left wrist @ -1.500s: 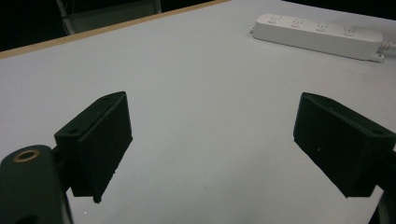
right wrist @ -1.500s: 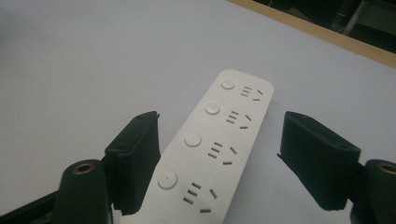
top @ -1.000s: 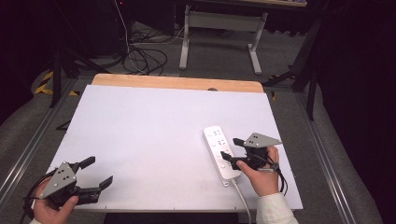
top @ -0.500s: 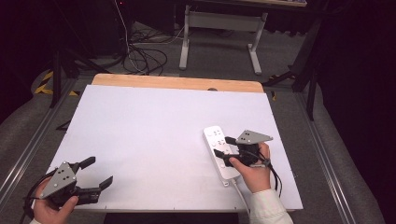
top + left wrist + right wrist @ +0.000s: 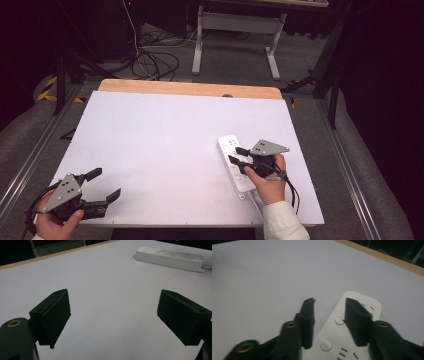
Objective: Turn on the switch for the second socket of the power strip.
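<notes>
A white power strip (image 5: 229, 144) lies on the right part of the white table (image 5: 165, 135), its length running from far to near. My right gripper (image 5: 234, 154) hovers over the strip's middle and points left. Its jaws have just been closing. In the right gripper view the right gripper (image 5: 330, 301) stands part open: one jaw is beside the power strip's (image 5: 337, 332) long edge, the other over its top face, and neither pad presses on it. Near the front left corner my left gripper (image 5: 107, 182) stands wide open over bare table. The left gripper (image 5: 113, 315) has the power strip (image 5: 170, 256) far ahead.
The strip's white cable (image 5: 252, 199) runs toward the front edge under the right hand. A wooden strip (image 5: 190, 89) borders the table's far edge. Beyond it stand a desk frame (image 5: 235, 35) and loose cables (image 5: 155, 62) on the floor.
The right gripper has shifted left over the power strip and its jaws have narrowed. The left gripper has stayed in place, still wide open.
</notes>
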